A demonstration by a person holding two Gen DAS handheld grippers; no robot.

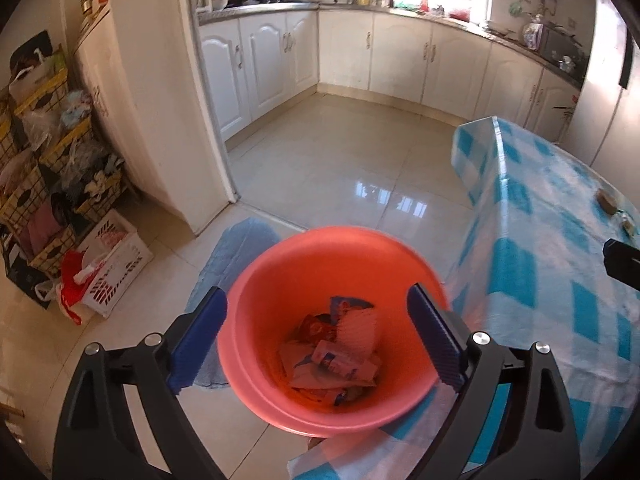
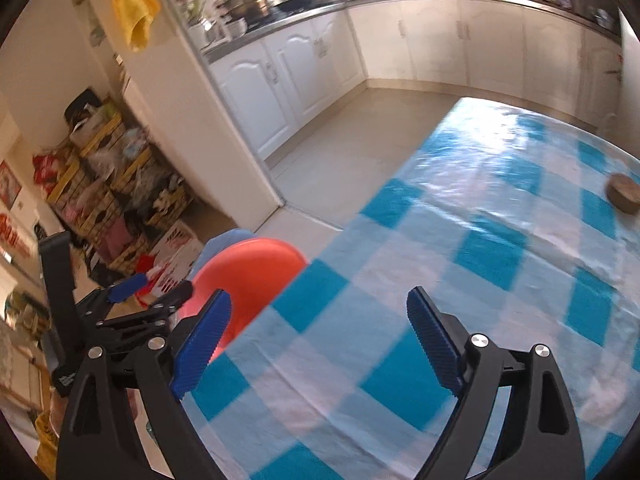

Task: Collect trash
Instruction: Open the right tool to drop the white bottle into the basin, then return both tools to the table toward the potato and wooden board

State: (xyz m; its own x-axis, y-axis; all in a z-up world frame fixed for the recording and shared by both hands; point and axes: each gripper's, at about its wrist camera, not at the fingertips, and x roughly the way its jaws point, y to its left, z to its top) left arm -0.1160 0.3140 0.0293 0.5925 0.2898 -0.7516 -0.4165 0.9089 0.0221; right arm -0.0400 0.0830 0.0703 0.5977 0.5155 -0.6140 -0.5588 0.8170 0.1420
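Your left tool (image 1: pixel 316 340) hangs over the red bin (image 1: pixel 336 264), its jaws wide apart with nothing between them; the bin stands on the floor (image 1: pixel 328 160) just beside the worktop's (image 1: pixel 540 280) near left corner. Wrappers (image 1: pixel 336 356) already lie in a heap on the bin's bottom, so a drop looks finished on that side. Your right tool (image 2: pixel 320 340) is over the checked cloth near the same corner, jaws likewise spread and empty; the cloth beneath it is bare. The step in hand, as I judge it, is the return for more trash. What remains in view is a brown lump (image 2: pixel 624 198) far out toward the worktop's right edge, with another small scrap (image 1: pixel 627 222) just beside it in the left view; whether either is trash is hard to tell from here. Your next move calls for carrying the right tool across the cloth to that edge, keeping the jaws open, lining them up on either side of the lump, and closing only once it sits between the pads. The cloth looks glossy, so a light piece may skid.
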